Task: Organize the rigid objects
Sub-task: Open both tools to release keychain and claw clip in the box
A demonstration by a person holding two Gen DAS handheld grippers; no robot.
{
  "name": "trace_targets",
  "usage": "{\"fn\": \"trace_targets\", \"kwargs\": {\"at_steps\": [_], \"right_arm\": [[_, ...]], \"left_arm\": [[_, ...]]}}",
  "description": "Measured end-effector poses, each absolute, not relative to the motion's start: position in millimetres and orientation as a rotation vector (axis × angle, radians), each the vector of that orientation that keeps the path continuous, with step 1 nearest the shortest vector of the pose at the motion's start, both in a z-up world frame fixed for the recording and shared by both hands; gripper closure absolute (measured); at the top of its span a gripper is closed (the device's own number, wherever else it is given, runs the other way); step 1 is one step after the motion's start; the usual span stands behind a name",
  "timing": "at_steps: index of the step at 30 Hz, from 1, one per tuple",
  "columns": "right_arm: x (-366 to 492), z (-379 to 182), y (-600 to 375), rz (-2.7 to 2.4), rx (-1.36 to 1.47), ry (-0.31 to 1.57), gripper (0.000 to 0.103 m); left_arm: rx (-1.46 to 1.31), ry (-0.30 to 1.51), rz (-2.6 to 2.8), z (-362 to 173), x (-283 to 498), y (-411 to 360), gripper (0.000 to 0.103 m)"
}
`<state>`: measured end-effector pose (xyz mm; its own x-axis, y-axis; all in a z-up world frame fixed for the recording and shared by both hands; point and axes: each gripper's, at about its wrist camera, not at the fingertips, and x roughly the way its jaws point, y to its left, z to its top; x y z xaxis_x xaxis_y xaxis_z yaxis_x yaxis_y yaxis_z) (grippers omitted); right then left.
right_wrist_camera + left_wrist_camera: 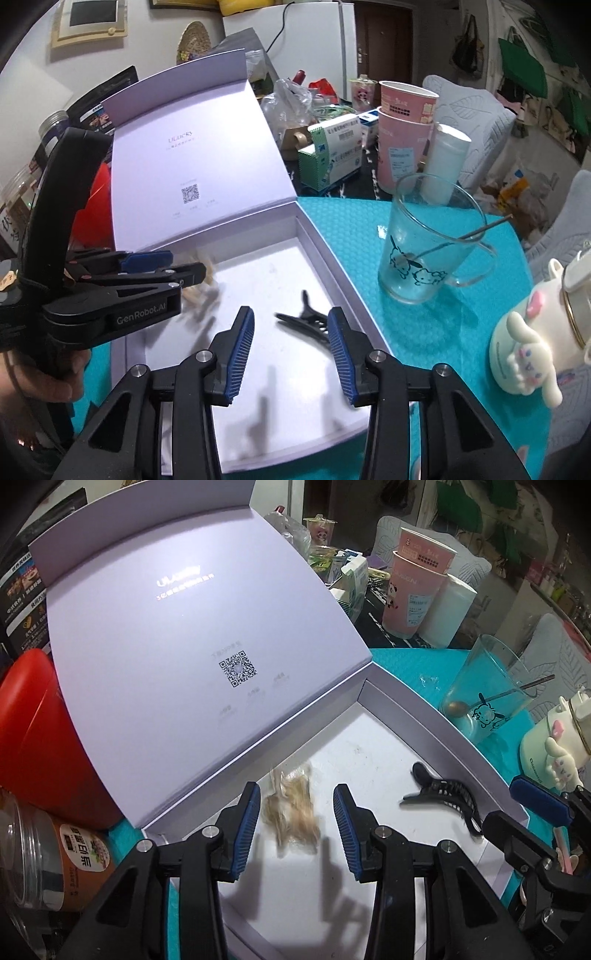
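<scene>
The left gripper [295,827] hung over the open white box [436,716], its blue pads apart with nothing pressed between them. A blurred tan hair clip [291,812] showed in the gap between the fingers, over the box floor; whether it touched the floor could not be told. In the right wrist view the left gripper [184,266] reached in from the left side of the box, held by a hand [55,376] at the picture's edge.

The right gripper [291,350] pointed down into the same box, its jaws also apart and empty. Just ahead of its fingers a black hair claw [306,321] lay on the box floor, near the right wall.

The box lid [192,635] stood tilted back, a QR code printed inside it. The box sat on a teal mat [424,332]. To the right on the mat stood a glass mug [424,251] with a spoon [458,236] inside, and near it a white cartoon-dog figure [528,354]. Behind were stacked pink paper cups [402,140], and at the left a red container [40,738] and a clear jar [44,856].
</scene>
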<state>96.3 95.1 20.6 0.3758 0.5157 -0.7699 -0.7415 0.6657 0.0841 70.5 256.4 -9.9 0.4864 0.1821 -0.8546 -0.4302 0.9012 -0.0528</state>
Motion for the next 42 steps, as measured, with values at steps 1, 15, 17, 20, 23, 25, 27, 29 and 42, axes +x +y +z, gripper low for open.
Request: {"fn": "trace_targets", "kwargs": {"at_steps": [1, 15, 17, 20, 23, 25, 27, 29, 42], "right_arm": [[95.1, 21.4, 93.9, 0.818, -0.297, 0.862, 0.062], [82.7, 43.2, 72.0, 0.795, -0.270, 0.815, 0.062], [80.4, 47.2, 67.7, 0.787, -0.267, 0.806, 0.062], [77.4, 53.2, 62.0, 0.780, -0.260, 0.792, 0.062], [73.4, 60.8, 55.3, 0.778, -0.254, 0.777, 0.062], [69.9, 66.4, 50.5, 0.774, -0.251, 0.765, 0.062], [66.5, 71.2, 45.5, 0.768, -0.250, 0.751, 0.061], [63.1, 76.0, 40.0, 0.760, -0.245, 0.736, 0.058], [39.4, 92.5, -9.7, 0.658, -0.227, 0.686, 0.036]], "left_arm": [[-0.275, 0.995, 0.379, -8.8, 69.3, 255.8, 0.062], [-0.236, 0.931, 0.353, 24.6, 50.7, 233.7, 0.062], [-0.227, 0.919, 0.352, 30.8, 48.6, 230.4, 0.062], [-0.216, 0.902, 0.351, 39.7, 45.8, 224.9, 0.062], [-0.213, 0.885, 0.349, 48.6, 42.5, 220.5, 0.062], [-0.204, 0.870, 0.348, 55.5, 39.5, 216.8, 0.062], [-0.197, 0.857, 0.342, 61.9, 36.4, 212.0, 0.062], [-0.188, 0.841, 0.338, 68.5, 33.1, 207.1, 0.062], [-0.147, 0.829, 0.276, 82.3, 19.7, 164.5, 0.061]]}}
